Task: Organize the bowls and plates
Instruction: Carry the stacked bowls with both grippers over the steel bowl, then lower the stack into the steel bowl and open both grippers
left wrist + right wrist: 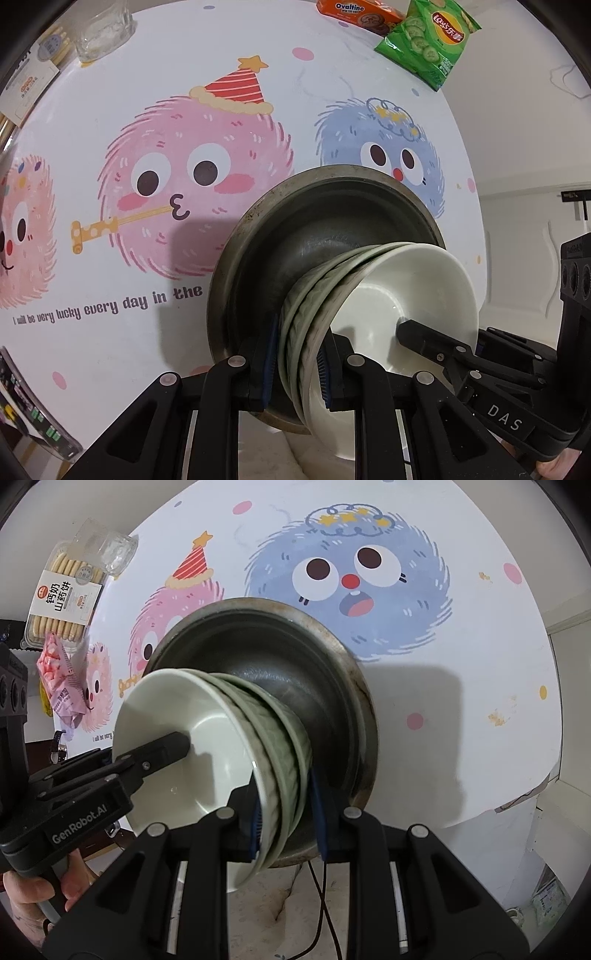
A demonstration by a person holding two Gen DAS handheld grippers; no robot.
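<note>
A stack of nested bowls, white inside and grey-green outside (399,291) (207,746), stands in a dark metal plate (295,236) (295,672) near the table's front edge. My left gripper (297,365) is shut on the rims of the bowl stack at one side. My right gripper (286,812) is shut on the stack's rims at the opposite side. Each gripper shows in the other's view, with one finger (417,332) (170,747) inside the top bowl.
The table (221,92) (461,664) wears a white cloth with cartoon fuzzballs. At its far side lie an Ovaltine box (358,13), a green Lay's bag (428,37), a clear plastic tray (103,29) (107,546), a biscuit pack (66,598) and a pink snack bag (61,672).
</note>
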